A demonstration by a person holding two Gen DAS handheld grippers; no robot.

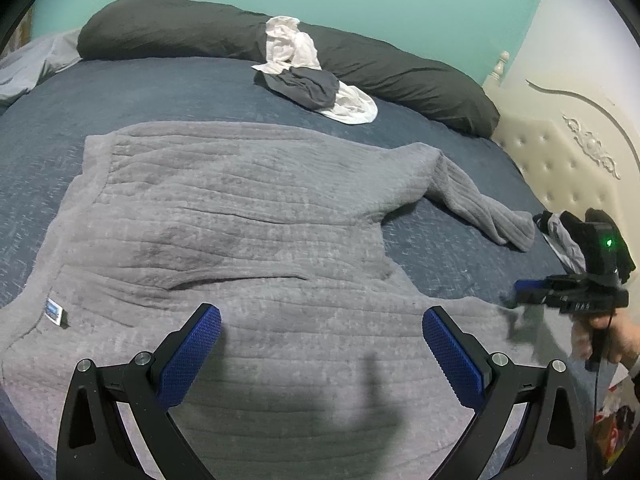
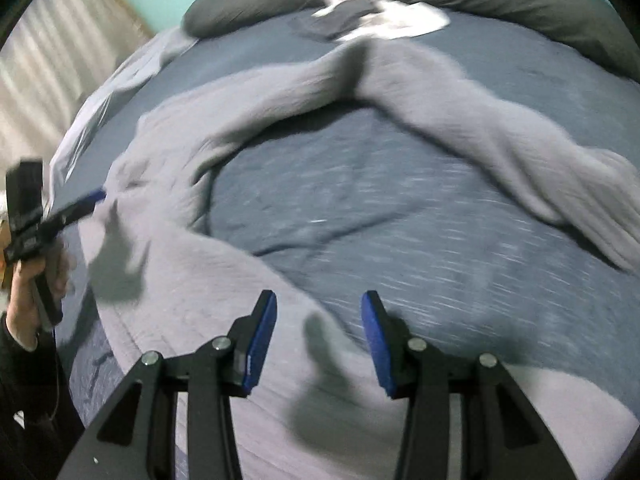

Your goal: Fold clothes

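A grey ribbed sweater (image 1: 240, 200) lies spread flat on the dark blue bed cover (image 1: 440, 248), one sleeve (image 1: 480, 200) stretched out to the right. My left gripper (image 1: 320, 316) hovers open over the sweater's near part, nothing between its blue pads. To the right a hand holds my right gripper (image 1: 516, 292) at the sweater's edge. The right wrist view is blurred. There my right gripper (image 2: 318, 300) stands open above the sweater (image 2: 180, 264) with nothing between its fingers, and the left gripper (image 2: 100, 194) shows at far left.
A pile of white and dark grey clothes (image 1: 312, 76) lies at the back against a long dark pillow (image 1: 160, 28). A cream tufted headboard (image 1: 560, 160) borders the bed's right side. More dark clothing (image 1: 560, 232) sits at that edge.
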